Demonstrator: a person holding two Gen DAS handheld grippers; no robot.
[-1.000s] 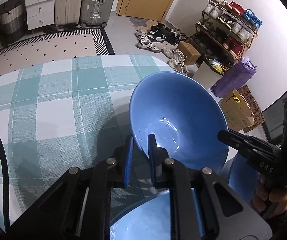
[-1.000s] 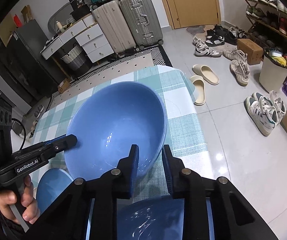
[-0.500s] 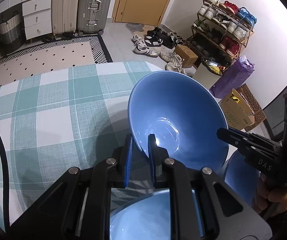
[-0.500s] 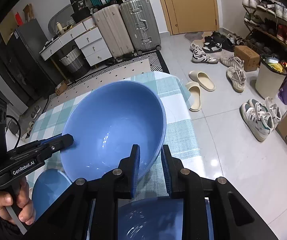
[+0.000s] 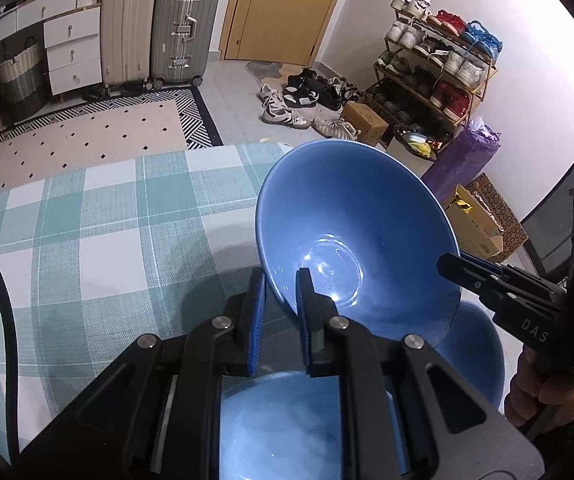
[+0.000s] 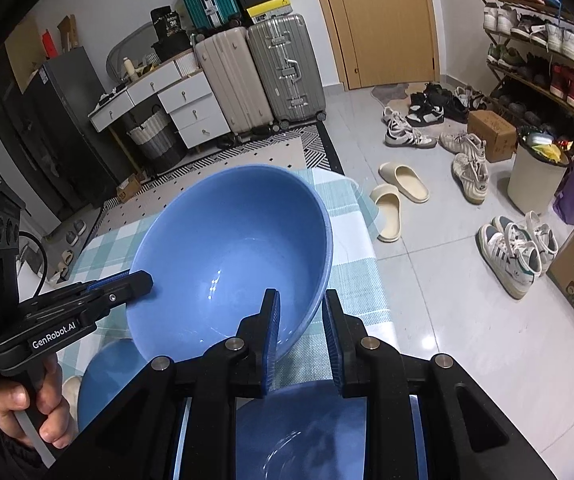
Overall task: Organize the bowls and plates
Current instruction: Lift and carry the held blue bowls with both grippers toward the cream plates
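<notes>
A large blue bowl point(image 5: 351, 224) is held tilted above the checked tablecloth point(image 5: 99, 232), pinched at opposite rims by both grippers. My left gripper point(image 5: 280, 280) is shut on its near rim. My right gripper point(image 6: 299, 304) is shut on its rim in the right wrist view point(image 6: 227, 248) and comes in from the right in the left wrist view point(image 5: 447, 264). The left gripper enters the right wrist view at the left point(image 6: 147, 280). A second blue bowl point(image 5: 471, 352) sits on the table below. A reflective blue dish point(image 5: 299, 428) lies under my fingers.
The table's far edge point(image 5: 207, 150) drops to a tiled floor with a patterned rug point(image 5: 87, 136). Suitcases point(image 5: 183, 24), white drawers point(image 5: 71, 52), a shoe rack point(image 5: 443, 64), loose shoes point(image 6: 519, 252) and a cardboard box point(image 5: 483, 224) stand around.
Both grippers have lifted the large bowl slightly, still tilted; the view has shifted so more of the floor and room shows. The grip on the rims is unchanged.
</notes>
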